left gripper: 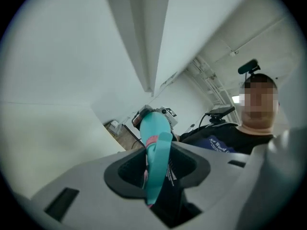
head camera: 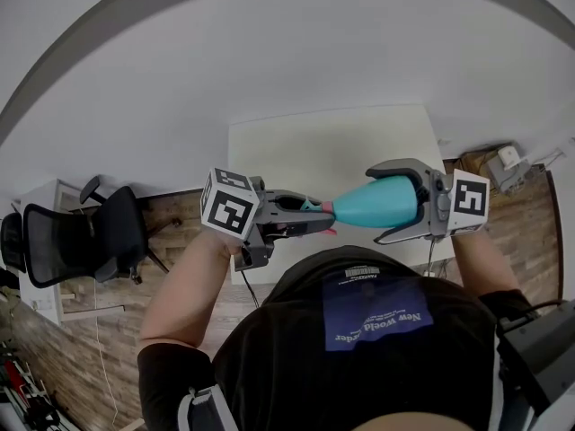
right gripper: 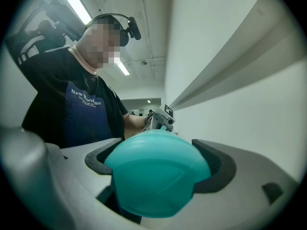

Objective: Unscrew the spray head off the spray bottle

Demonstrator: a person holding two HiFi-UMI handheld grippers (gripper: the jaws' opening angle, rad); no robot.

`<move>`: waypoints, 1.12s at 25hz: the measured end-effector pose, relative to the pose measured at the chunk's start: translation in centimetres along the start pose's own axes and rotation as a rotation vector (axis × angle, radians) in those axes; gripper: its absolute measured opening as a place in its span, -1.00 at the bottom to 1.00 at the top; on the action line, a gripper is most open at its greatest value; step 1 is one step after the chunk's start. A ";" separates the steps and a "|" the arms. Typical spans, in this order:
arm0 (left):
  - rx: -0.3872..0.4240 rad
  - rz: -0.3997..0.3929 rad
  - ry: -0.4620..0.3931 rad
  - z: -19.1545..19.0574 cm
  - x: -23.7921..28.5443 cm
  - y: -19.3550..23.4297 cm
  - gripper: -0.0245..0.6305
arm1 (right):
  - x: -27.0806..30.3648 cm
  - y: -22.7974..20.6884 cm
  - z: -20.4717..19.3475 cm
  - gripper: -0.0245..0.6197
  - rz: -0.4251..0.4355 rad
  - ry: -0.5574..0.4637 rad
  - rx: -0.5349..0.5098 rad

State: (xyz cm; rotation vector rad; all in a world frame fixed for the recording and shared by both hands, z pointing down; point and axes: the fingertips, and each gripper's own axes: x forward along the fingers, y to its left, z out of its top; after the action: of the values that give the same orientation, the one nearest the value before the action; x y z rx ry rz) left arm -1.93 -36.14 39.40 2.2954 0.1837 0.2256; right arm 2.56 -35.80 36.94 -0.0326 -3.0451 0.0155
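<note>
A teal spray bottle (head camera: 377, 203) is held level in the air between both grippers, above the person's chest. My right gripper (head camera: 392, 200) is shut on the bottle's wide body, whose rounded base (right gripper: 156, 174) fills the right gripper view. My left gripper (head camera: 316, 215) is shut on the spray head (left gripper: 156, 164), a teal trigger piece with a pink collar (head camera: 328, 208) where it meets the bottle. In the left gripper view the bottle (left gripper: 153, 124) points away toward the other gripper. The head's nozzle end is hidden inside the left jaws.
A white table (head camera: 332, 155) stands below and ahead of the grippers. A black office chair (head camera: 85, 236) is at the left on the wood floor. A small box (head camera: 508, 164) with cables sits on the floor at the right. The person's dark shirt (head camera: 373, 330) is close beneath the bottle.
</note>
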 end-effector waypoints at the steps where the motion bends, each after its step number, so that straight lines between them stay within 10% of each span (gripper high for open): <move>1: 0.030 0.017 -0.002 0.1 0.0 0.1 -0.50 | -0.1 -0.2 -0.1 0.48 -0.006 -0.004 0.005; 14: 0.739 0.265 -0.164 2.7 -6.0 -2.7 -0.25 | -1.6 -1.6 -0.5 0.48 -0.010 -0.180 0.273; 21: 1.519 0.672 0.242 -0.4 -7.6 1.0 -0.07 | -1.7 -2.1 -0.5 0.48 0.029 -0.225 0.416; 28: 1.893 0.725 0.313 1.0 -3.6 -0.8 -0.07 | -1.5 -2.3 -0.7 0.48 0.099 -0.254 0.543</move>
State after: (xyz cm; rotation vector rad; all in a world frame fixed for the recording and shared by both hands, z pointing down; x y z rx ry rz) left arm -5.28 -37.07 37.77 4.0892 -0.5830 1.1726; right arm 4.05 -38.14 37.56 -0.1502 -3.1627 0.9096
